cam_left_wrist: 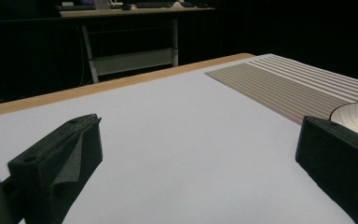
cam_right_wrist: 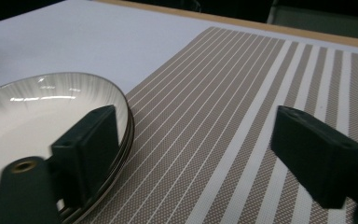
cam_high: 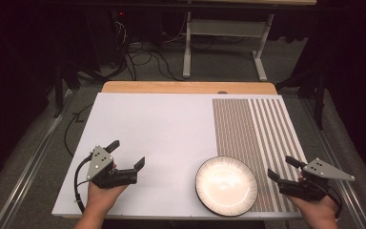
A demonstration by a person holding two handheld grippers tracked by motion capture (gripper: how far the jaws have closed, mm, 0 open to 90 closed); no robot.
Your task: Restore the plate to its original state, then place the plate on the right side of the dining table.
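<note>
plate (cam_high: pixel 226 185) sits on near edge of striped placemat (cam_high: pixel 262 129), just left of right gripper (cam_high: pixel 282 169) fingers. those fingers wide apart, nothing between, plate rim right beside left finger (cam_right_wrist: pixel 93 149) but not pinched. looks like plate just got set down, so back off level, don't clip rim. left gripper (cam_high: pixel 126 153) fingers also spread, empty, hand low over bare worktop (cam_high: pixel 147 129), well left of plate. both hands come in from near edge, fingers aimed forward.

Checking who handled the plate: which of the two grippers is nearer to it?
The right gripper, open beside the plate on the striped mat; the left gripper sits farther off across bare white table.
</note>
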